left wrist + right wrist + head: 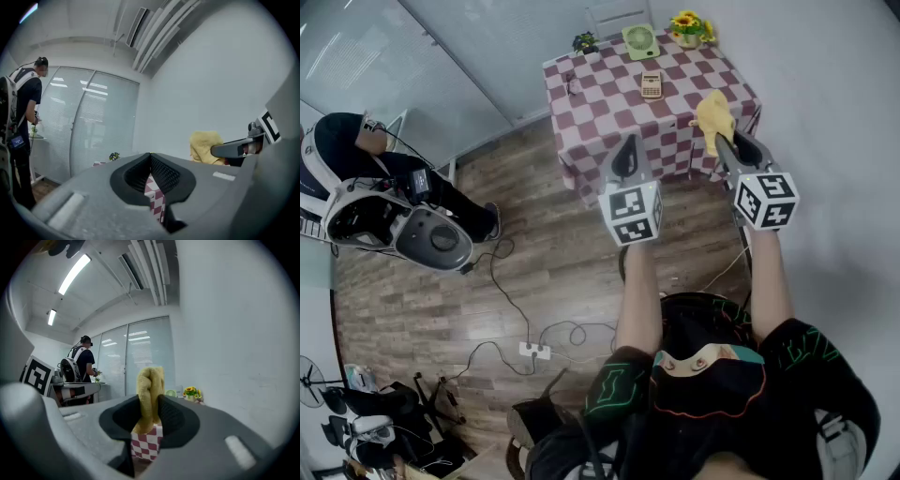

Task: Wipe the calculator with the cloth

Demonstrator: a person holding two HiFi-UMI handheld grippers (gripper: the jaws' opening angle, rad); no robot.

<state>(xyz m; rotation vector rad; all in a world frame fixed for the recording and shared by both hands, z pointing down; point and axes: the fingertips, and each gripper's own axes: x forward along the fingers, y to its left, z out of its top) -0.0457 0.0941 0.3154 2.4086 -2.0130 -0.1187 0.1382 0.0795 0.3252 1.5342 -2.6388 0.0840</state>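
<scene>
The table (600, 122) stands ahead of me. On it the calculator (652, 85) lies mid-table, the small fan (640, 40) behind it, a potted plant (585, 42) at the far left corner and a flowerpot (686, 28) at the far right. My right gripper (727, 141) holds the cloth (713, 117) over the near right corner. My left gripper (626, 152) hangs before the near edge.

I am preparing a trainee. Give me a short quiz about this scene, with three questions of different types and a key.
1. Multiple choice: what does the right gripper hold? A) a sponge B) a yellow cloth C) nothing
2. True or false: the calculator lies on the checkered table, and neither gripper touches it.
3. Fill in the missing word: the jaws of the left gripper are ____, with nothing between them.

Key: 1 B; 2 true; 3 shut
</scene>
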